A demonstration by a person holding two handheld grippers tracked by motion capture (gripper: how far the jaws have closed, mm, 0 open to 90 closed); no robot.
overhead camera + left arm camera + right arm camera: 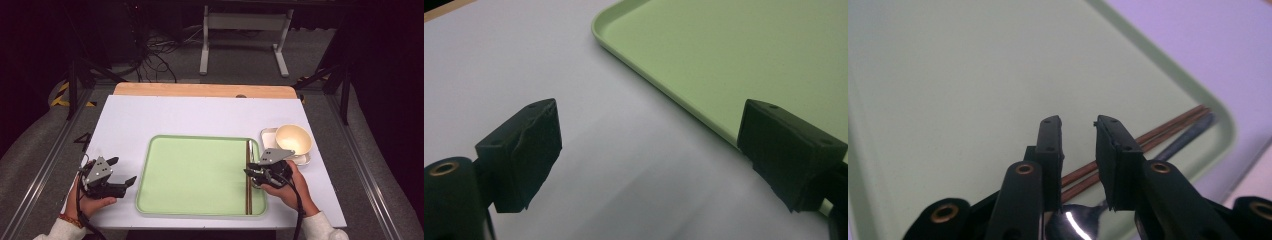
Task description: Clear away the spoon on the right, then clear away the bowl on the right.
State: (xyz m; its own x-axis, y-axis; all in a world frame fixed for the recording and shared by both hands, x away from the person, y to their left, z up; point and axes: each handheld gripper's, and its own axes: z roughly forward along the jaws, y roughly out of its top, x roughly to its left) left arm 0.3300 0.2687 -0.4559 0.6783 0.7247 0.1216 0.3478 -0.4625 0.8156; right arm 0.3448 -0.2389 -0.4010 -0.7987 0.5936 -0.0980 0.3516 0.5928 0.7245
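Observation:
A pale green tray (195, 170) lies on the white table. A pair of brown chopsticks (248, 196) lies along its right side, with a metal spoon (250, 149) beside them. My right gripper (251, 175) hovers just over them. In the right gripper view its jaws (1079, 125) stand a little apart with nothing between the pads; the chopsticks (1168, 127) and the spoon (1188, 136) lie below on the tray (973, 75). My left gripper (125, 171) rests left of the tray, wide open and empty (649, 145), near the tray's edge (664, 90).
A cream bowl (293, 139) sits on a white square dish (268, 134) just right of the tray's far corner, close to my right hand. A wooden strip (200, 90) runs along the table's far edge. Metal rails flank the table.

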